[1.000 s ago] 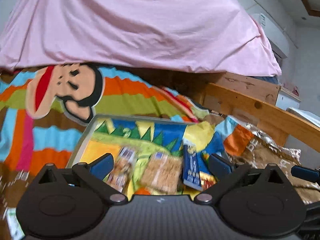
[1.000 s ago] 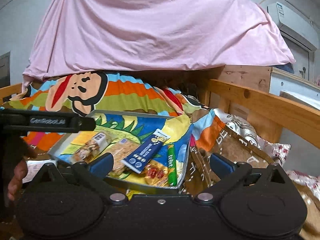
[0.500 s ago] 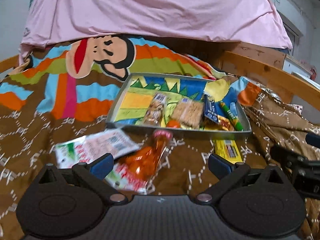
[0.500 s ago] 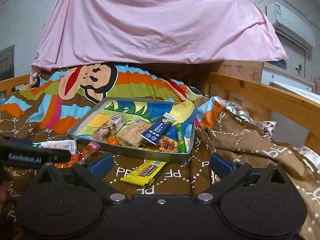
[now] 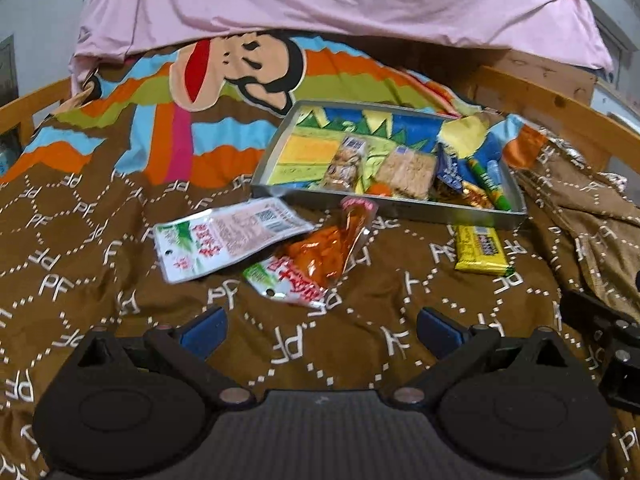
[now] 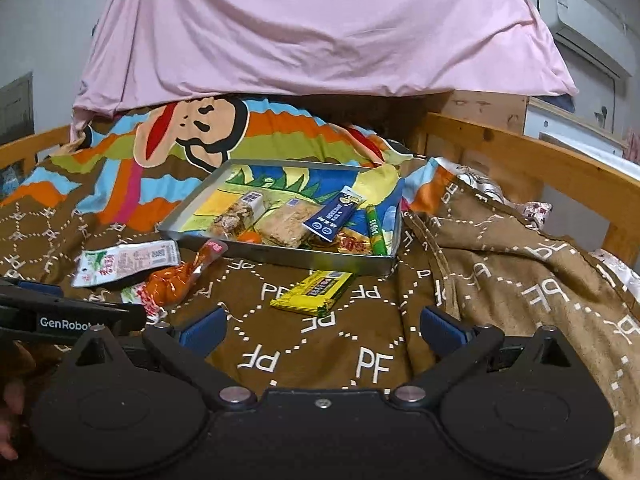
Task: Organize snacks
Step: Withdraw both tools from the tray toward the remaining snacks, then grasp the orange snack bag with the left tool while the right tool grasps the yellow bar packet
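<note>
A metal tray (image 5: 384, 207) (image 6: 276, 255) lies on the brown blanket and holds several snacks, among them a blue packet (image 6: 334, 216) and a green stick (image 6: 375, 230). In front of it lie a white-pink packet (image 5: 224, 236) (image 6: 124, 262), an orange packet (image 5: 328, 254) (image 6: 176, 280) and a yellow bar (image 5: 482, 250) (image 6: 314, 294). My left gripper (image 5: 320, 330) is open and empty, short of the loose packets. My right gripper (image 6: 320, 328) is open and empty, just short of the yellow bar.
A pink sheet (image 6: 312, 28) hangs behind over a colourful monkey-print blanket (image 5: 236, 72). A wooden bed rail (image 6: 540, 160) runs along the right. The left gripper's body (image 6: 60, 316) shows at the left edge of the right wrist view.
Both grippers have pulled back and away from the tray. The loose packets and the yellow bar on the blanket have come into view. Both stay open and empty.
</note>
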Tool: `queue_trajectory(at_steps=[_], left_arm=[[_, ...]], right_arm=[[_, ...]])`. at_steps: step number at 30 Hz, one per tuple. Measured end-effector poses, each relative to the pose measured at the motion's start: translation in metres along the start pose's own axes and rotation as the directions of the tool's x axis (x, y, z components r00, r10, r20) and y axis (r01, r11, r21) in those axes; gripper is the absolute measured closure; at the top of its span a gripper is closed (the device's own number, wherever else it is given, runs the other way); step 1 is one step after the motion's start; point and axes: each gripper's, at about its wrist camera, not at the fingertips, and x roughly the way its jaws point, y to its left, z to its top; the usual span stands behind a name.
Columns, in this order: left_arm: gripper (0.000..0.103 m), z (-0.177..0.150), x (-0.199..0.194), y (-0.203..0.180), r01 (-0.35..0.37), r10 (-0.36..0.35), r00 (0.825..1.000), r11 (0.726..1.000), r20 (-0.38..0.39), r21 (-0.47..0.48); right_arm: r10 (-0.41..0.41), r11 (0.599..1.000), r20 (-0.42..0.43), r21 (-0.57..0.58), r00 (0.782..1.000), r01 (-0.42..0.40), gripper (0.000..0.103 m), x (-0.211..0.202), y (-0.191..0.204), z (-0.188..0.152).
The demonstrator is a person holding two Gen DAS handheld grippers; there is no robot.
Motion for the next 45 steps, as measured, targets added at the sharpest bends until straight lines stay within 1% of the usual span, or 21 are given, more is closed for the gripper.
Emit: queue_trajectory(at_steps=[4, 7, 12, 16, 18, 23, 30, 37, 41, 45], left_arm=[[0.001, -0.003, 0.006, 0.002, -0.023, 0.022, 0.999, 1.000, -0.028, -0.014], [0.001, -0.004, 0.010, 0.001, -0.026, 0.025, 0.999, 1.000, -0.037, -0.015], [0.000, 0.000, 0.017, -0.002, -0.035, 0.036, 0.999, 0.999, -0.019, 0.036], [0.000, 0.009, 0.029, -0.001, -0.008, 0.008, 1.000, 0.997, -0.008, 0.071], [0.000, 0.013, 0.037, 0.001, 0.011, -0.010, 1.000, 0.997, -0.018, 0.082], [0.000, 0.023, 0.059, 0.005, 0.059, -0.057, 0.998, 0.992, -0.023, 0.115], [0.000, 0.033, 0.088, 0.012, 0.080, -0.073, 0.996, 0.983, -0.048, 0.166], [0.000, 0.042, 0.107, 0.009, 0.150, -0.132, 0.987, 0.961, -0.094, 0.232], [0.000, 0.044, 0.119, 0.002, 0.155, -0.127, 0.986, 0.934, -0.104, 0.322], [0.001, 0.046, 0.126, -0.003, 0.177, -0.144, 0.983, 0.907, -0.114, 0.381]], right_arm=[[0.004, 0.999, -0.029, 0.050, 1.000, -0.002, 0.001, 0.008, -0.008, 0.000], [0.004, 0.997, -0.038, 0.073, 0.999, -0.001, 0.001, 0.013, -0.014, 0.000], [0.024, 0.995, -0.045, 0.093, 0.999, -0.019, 0.001, 0.025, -0.020, -0.006], [0.033, 0.993, -0.049, 0.113, 0.998, -0.028, 0.001, 0.040, -0.022, -0.006], [0.041, 0.992, -0.049, 0.120, 0.998, -0.034, 0.001, 0.049, -0.022, -0.006], [0.055, 0.994, -0.047, 0.101, 0.997, -0.050, 0.001, 0.077, -0.019, 0.000], [0.085, 0.993, -0.057, 0.091, 0.995, -0.079, 0.001, 0.113, -0.015, 0.010], [0.111, 0.989, -0.081, 0.101, 0.990, -0.103, 0.001, 0.145, -0.012, 0.019], [0.144, 0.985, -0.100, 0.110, 0.984, -0.133, 0.001, 0.156, -0.011, 0.019], [0.159, 0.982, -0.112, 0.122, 0.981, -0.146, 0.001, 0.164, -0.011, 0.019]])
